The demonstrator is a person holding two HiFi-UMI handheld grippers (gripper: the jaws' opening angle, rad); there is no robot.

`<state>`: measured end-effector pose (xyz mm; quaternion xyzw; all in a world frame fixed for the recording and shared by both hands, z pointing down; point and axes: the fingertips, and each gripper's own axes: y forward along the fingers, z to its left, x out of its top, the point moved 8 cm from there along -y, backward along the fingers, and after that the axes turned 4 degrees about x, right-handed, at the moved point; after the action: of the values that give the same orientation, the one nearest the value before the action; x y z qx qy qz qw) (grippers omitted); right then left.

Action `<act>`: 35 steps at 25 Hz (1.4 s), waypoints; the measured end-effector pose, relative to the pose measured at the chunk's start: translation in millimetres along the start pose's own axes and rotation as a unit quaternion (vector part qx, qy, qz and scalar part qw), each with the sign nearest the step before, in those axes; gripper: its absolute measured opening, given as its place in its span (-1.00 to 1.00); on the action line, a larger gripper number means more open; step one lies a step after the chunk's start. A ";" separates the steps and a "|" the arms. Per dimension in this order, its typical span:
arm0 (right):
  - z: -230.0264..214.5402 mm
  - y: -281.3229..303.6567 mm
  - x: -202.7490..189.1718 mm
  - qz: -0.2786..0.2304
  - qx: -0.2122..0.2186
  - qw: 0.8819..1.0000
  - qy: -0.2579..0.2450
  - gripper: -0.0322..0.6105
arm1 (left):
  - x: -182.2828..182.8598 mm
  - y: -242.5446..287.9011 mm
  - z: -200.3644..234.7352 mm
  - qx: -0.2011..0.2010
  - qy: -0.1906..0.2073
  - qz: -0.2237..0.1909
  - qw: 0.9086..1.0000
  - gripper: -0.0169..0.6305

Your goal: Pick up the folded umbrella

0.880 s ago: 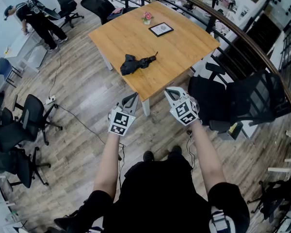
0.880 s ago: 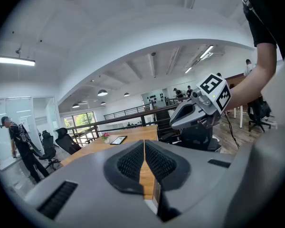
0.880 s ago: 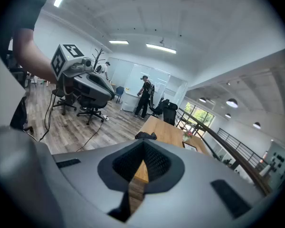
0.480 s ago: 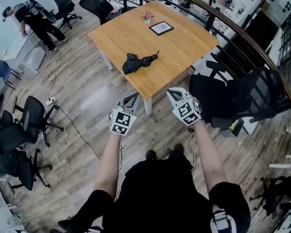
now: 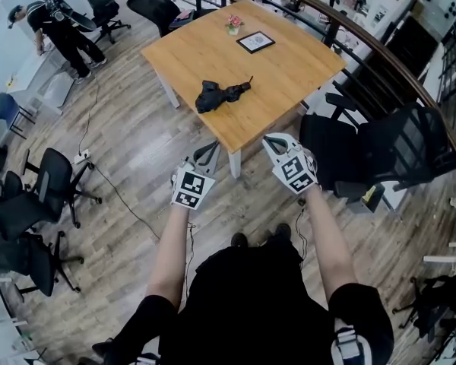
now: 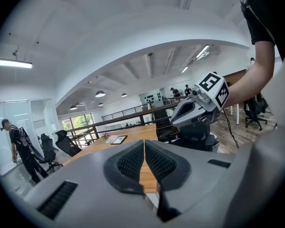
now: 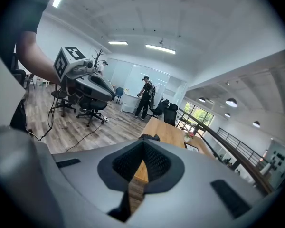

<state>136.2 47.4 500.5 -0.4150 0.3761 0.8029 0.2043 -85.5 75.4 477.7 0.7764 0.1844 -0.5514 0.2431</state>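
A folded black umbrella (image 5: 223, 94) lies on the wooden table (image 5: 289, 74), near its left front side; its top peeks over the jaws in the right gripper view (image 7: 149, 137). My left gripper (image 5: 207, 154) is held in the air before the table's near corner, shut and empty. My right gripper (image 5: 274, 143) hangs beside it over the table's near edge, also shut with nothing in it. Both stay well short of the umbrella. In the left gripper view the left gripper (image 6: 144, 156) shows its pads pressed together, and the right gripper (image 6: 178, 118) appears at the right.
A framed picture (image 5: 255, 42) and a small flower pot (image 5: 233, 24) stand at the table's far side. Black office chairs (image 5: 365, 154) crowd the right of the table, more chairs (image 5: 23, 211) stand at the left. A person (image 5: 57, 29) stands far left. A curved railing (image 5: 380, 52) runs behind.
The view has shifted slightly, so the table and umbrella sit a little farther right and higher. Both grippers stay shut and have hardly moved.
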 end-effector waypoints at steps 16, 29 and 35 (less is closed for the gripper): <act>4.5 -3.2 2.8 0.001 -0.009 1.000 -0.003 -0.88 | 3.0 -8.9 -2.6 0.009 -0.004 -0.008 1.000 -0.86; 1.8 -9.7 13.5 -0.028 -0.016 0.999 0.000 -0.56 | 8.5 -12.5 -1.8 0.014 0.001 -0.016 1.000 -0.69; 1.8 -13.1 14.7 -0.033 -0.028 0.999 0.004 -0.22 | 10.6 -15.5 -4.2 0.000 -0.005 -0.028 1.000 -0.35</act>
<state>135.2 57.4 483.4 -0.4357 0.3405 0.8045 0.2171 -87.5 90.7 466.2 0.7681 0.2049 -0.5622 0.2282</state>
